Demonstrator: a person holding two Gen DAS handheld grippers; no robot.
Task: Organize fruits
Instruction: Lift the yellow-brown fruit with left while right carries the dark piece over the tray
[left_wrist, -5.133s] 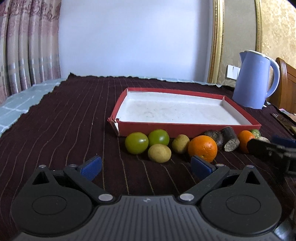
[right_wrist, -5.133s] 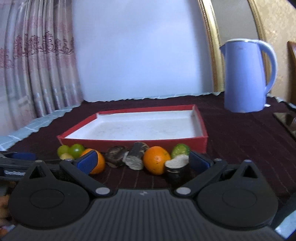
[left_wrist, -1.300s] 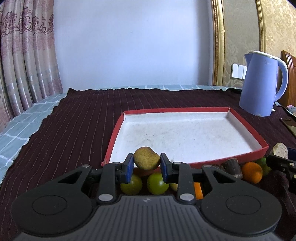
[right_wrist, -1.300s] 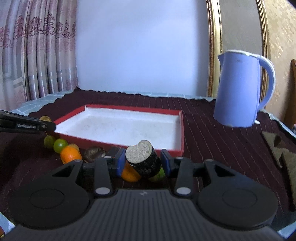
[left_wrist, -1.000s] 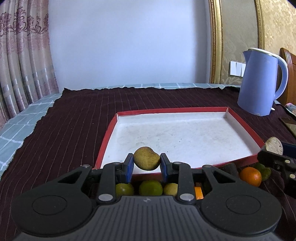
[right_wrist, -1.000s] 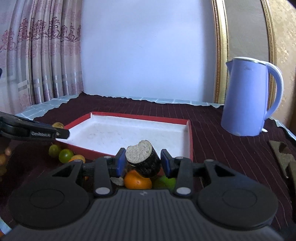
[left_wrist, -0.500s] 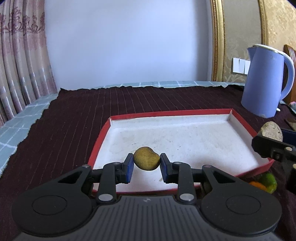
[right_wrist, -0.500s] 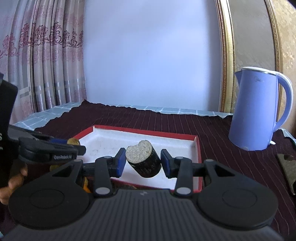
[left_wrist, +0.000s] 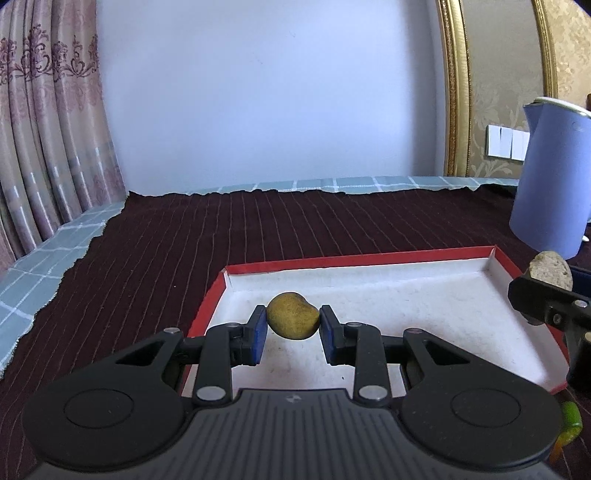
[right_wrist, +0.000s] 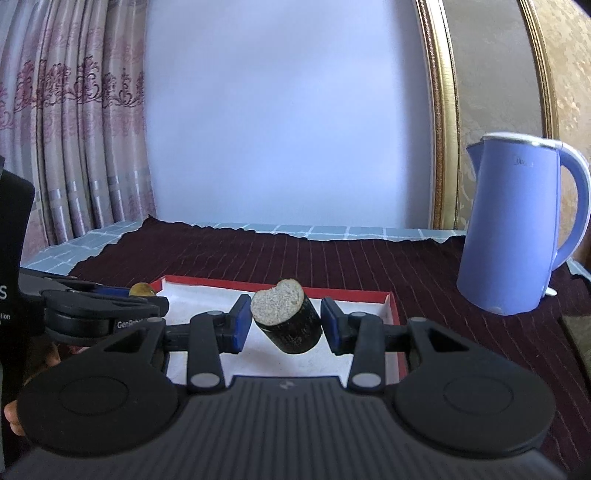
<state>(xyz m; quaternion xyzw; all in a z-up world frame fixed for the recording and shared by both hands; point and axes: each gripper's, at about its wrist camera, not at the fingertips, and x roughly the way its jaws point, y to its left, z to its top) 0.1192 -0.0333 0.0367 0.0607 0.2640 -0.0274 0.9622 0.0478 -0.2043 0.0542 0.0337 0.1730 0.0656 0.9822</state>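
grippers both loaded and over the tray. left gripper (left_wrist: 293, 325) has its jaws nearly closed, blue pads pinching a small yellow-brown fruit (left_wrist: 293, 319) from both sides; the fruit hangs above the near-left part of the red tray (left_wrist: 406, 256), clear of the white floor. right gripper (right_wrist: 285, 323) is clamped a bit wider on a dark-skinned cut piece (right_wrist: 286, 320), pale cut face tilted up and toward the camera, held above the tray's right half. in the left view that piece (left_wrist: 550, 274) shows at the right edge, near the tray's right wall.

step in hand, as i read it: set both pieces down inside the tray. nothing lies in the tray so far as i can see, so placement is free.

how to do it well:
- lower before letting go. the fruit is roundish and will likely roll on a flat floor if dropped, so get it touching or just above the floor, then ease the pads apart.
- tuck the fruit toward the left wall or corner so the wall stops any roll.
- the cut piece looks like a short cylinder; put it on a flat end or it may roll too.
- keep the two grippers well apart, they sit close in both views.
- back out straight so a pad doesn't drag the piece.

blue kettle (right_wrist: 517, 229) stands beyond the tray on the right, out of the way. a green fruit (left_wrist: 570, 424) lies outside the tray at its near right corner.
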